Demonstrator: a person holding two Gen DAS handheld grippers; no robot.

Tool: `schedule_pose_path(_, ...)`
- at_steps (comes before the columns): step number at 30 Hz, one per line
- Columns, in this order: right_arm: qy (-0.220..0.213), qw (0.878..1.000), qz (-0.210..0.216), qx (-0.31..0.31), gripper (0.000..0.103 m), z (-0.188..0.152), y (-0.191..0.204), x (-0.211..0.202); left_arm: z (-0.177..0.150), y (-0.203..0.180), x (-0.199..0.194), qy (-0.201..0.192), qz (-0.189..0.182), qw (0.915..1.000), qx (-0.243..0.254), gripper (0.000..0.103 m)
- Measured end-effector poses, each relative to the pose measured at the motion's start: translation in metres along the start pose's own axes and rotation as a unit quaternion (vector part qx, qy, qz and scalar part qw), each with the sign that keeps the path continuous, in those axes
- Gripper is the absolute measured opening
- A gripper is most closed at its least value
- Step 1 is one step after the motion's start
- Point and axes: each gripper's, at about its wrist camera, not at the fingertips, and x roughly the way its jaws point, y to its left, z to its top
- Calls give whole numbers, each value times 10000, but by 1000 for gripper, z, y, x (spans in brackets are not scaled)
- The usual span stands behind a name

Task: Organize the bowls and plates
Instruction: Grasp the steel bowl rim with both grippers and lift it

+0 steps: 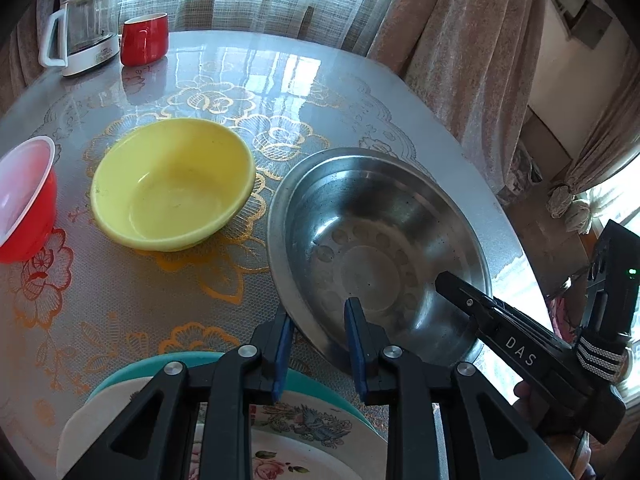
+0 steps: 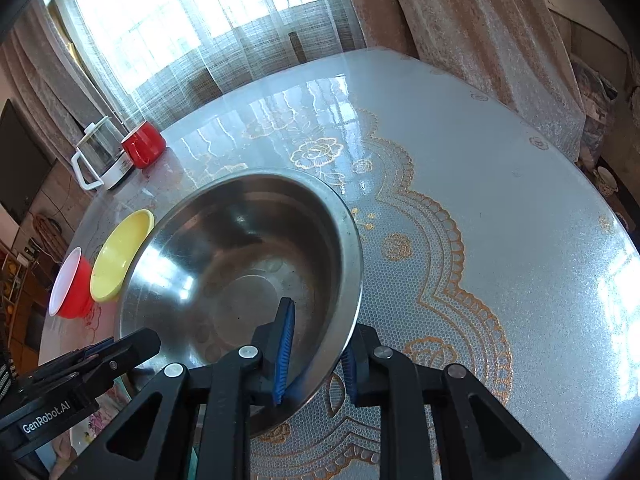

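A large steel bowl (image 1: 372,240) sits tilted on the table, also in the right wrist view (image 2: 240,264). My left gripper (image 1: 320,344) straddles its near rim, one pad outside and one inside, jaws apart. My right gripper (image 2: 316,344) straddles the opposite rim, with a gap on the outer side; it also shows in the left wrist view (image 1: 452,284). A yellow bowl (image 1: 172,184) and a red bowl (image 1: 24,200) with a white inside stand to the left. Stacked plates (image 1: 300,432), floral on teal, lie under my left gripper.
A glass kettle (image 1: 86,28) and a red mug (image 1: 144,38) stand at the table's far left edge. Curtains hang close behind the round table (image 2: 500,184). The table's right half carries only its lace-pattern cover.
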Motion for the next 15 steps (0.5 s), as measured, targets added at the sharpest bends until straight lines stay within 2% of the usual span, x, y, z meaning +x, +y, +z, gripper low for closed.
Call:
schedule_pose_path(7, 32, 9999, 99, 129, 22, 2, -5, 1, 2, 15, -20, -183, -191, 9993, -279, 26)
schedule_pose_path(15, 51, 9995, 189, 230, 25, 1, -8, 3, 14, 19, -1, 16, -167, 9986, -509, 26)
